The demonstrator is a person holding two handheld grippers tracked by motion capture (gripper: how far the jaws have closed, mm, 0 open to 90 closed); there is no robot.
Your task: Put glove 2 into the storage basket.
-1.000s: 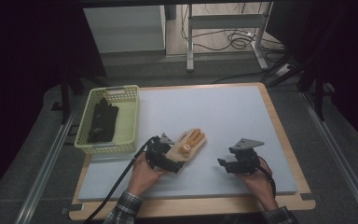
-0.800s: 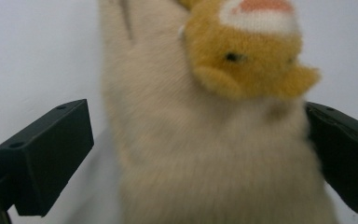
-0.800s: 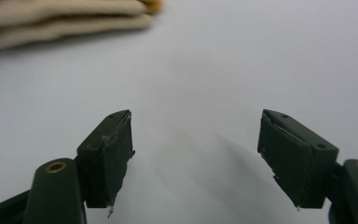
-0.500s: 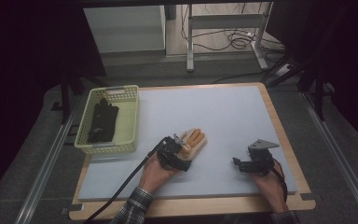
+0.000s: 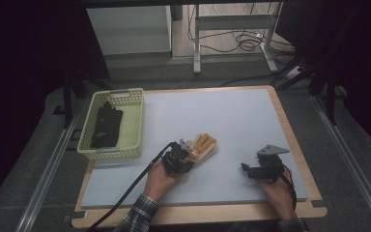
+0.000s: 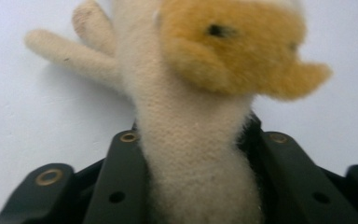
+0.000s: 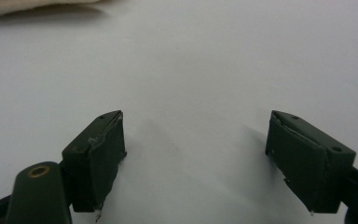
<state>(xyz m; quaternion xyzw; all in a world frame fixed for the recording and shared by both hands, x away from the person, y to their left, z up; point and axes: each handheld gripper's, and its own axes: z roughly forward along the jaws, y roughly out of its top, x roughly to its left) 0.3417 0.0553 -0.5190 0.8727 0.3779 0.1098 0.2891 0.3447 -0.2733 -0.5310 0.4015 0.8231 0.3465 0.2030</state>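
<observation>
Pale table, a yellow basket at its left holding a black glove.
Left hand-held gripper clamps the cream-and-orange glove's cuff mid-table; right hand-held gripper rests well apart, jaws wide, holding nothing.

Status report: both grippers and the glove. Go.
Left gripper shut on cream-and-orange glove. Right gripper open, nothing between the jaws, over bare table. Black glove in yellow basket. Nothing in the way.
</observation>
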